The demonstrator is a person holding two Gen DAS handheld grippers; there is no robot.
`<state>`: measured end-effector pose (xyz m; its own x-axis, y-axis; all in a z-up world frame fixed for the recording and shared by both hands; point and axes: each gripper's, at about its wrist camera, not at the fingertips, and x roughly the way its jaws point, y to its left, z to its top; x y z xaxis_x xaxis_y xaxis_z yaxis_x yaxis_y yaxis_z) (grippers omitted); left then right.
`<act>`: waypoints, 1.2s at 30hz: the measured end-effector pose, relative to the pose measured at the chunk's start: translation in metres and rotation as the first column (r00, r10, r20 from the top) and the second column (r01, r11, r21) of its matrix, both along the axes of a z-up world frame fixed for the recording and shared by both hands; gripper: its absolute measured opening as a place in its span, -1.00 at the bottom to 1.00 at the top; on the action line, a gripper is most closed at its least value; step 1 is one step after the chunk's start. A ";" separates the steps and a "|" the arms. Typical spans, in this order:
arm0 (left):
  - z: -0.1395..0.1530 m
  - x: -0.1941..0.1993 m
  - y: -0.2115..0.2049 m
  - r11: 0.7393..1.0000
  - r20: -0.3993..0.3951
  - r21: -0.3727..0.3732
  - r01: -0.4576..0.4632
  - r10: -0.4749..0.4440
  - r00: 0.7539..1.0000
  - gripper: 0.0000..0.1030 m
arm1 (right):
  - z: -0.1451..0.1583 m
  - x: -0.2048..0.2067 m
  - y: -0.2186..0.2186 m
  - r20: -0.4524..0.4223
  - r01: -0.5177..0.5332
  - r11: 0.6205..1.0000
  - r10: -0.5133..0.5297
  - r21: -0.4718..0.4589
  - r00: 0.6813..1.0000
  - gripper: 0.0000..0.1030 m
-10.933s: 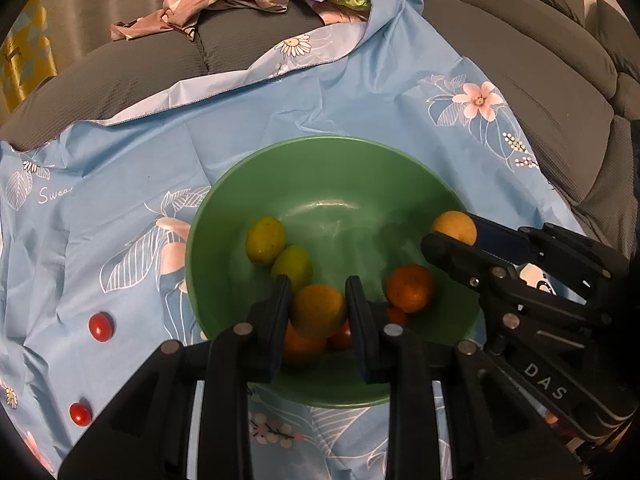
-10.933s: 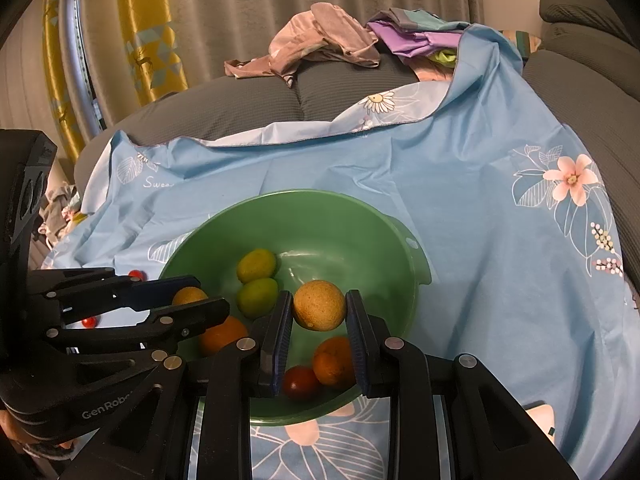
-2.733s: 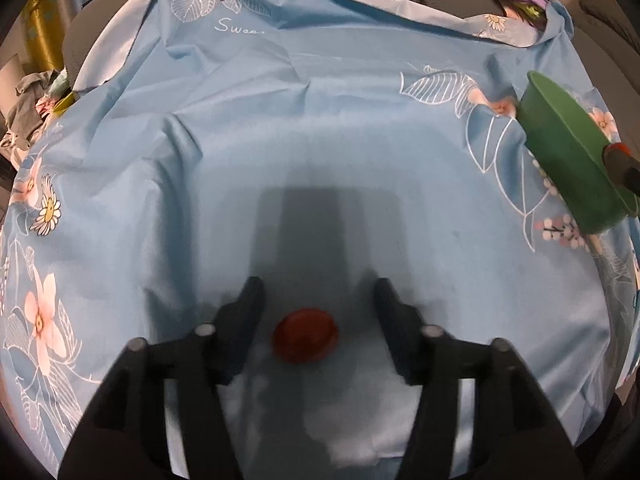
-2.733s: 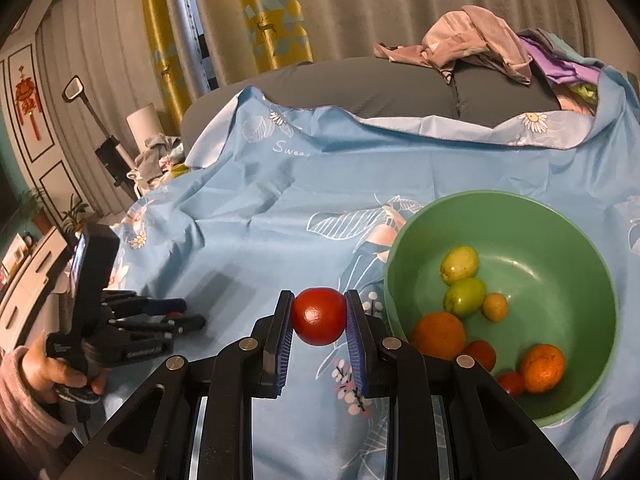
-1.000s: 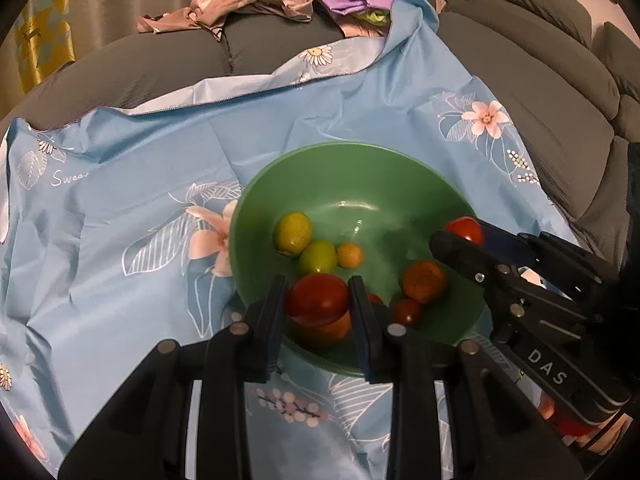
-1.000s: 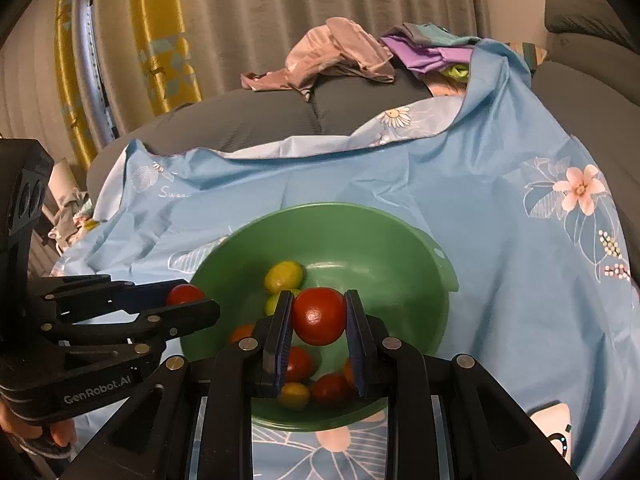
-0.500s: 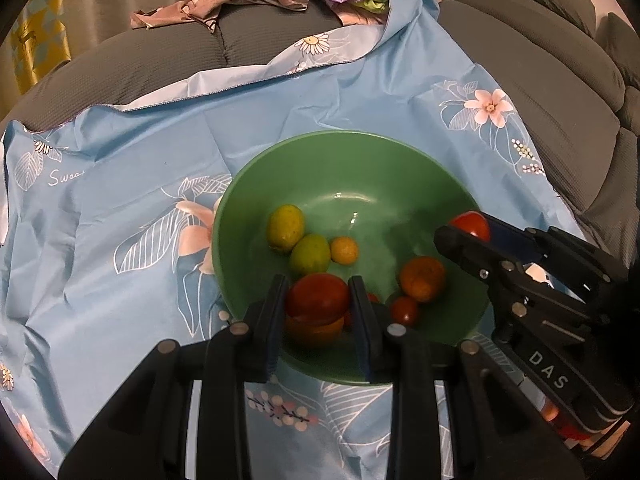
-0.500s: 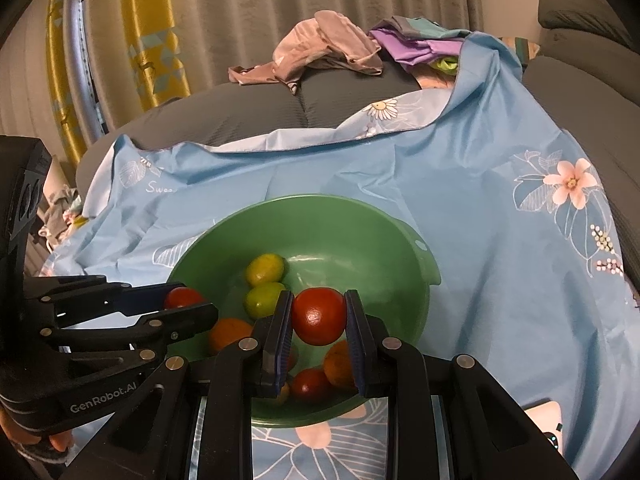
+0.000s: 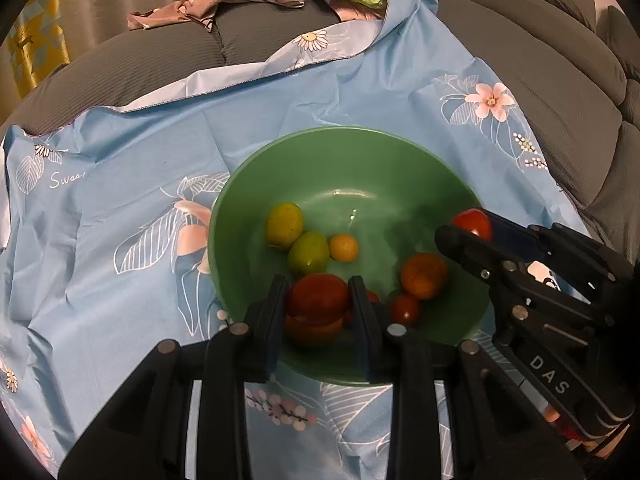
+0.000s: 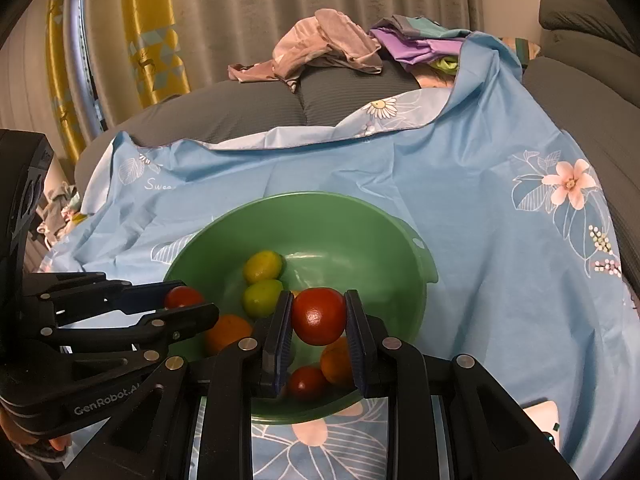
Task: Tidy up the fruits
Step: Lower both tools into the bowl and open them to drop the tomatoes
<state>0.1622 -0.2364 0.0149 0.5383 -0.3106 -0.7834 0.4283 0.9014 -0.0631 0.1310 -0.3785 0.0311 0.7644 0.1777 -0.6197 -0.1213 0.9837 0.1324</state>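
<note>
A green bowl (image 9: 360,152) (image 10: 360,216) sits on a blue flowered cloth. It holds two yellow-green fruits (image 9: 285,224) (image 10: 263,266), a small yellow one (image 9: 343,247), oranges (image 9: 423,275) (image 10: 229,332) and a small tomato (image 9: 405,309) (image 10: 306,383). My left gripper (image 9: 318,300) is shut on a red tomato (image 9: 318,299) over the bowl's near side; it also shows in the right wrist view (image 10: 188,306). My right gripper (image 10: 318,316) is shut on a red tomato (image 10: 319,315) above the bowl; it also shows in the left wrist view (image 9: 466,230).
The blue cloth (image 9: 120,208) (image 10: 480,208) covers a grey sofa (image 9: 560,60). A heap of clothes (image 10: 340,52) lies on the sofa back. Curtains hang behind (image 10: 200,8). A white object (image 10: 542,416) lies at the lower right.
Both grippers have stayed over the bowl with their tomatoes and come slightly lower and nearer. The fruits in the bowl have not moved.
</note>
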 end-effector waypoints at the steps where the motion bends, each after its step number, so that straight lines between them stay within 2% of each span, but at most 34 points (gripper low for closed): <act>1: 0.000 0.000 -0.001 1.000 0.000 0.003 -0.001 0.001 1.000 -0.41 | 0.000 0.000 0.000 0.000 0.000 1.000 0.000 0.000 1.000 -0.48; 36: -0.005 0.002 -0.004 0.999 -0.016 0.039 0.008 -0.008 1.000 -0.40 | 0.000 0.000 0.001 -0.007 0.001 1.000 -0.001 -0.009 1.000 -0.48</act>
<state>0.1640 -0.2403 0.0100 0.5237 -0.2839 -0.8032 0.4347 0.8999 -0.0346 0.1308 -0.3778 0.0309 0.7605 0.1715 -0.6263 -0.1194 0.9850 0.1247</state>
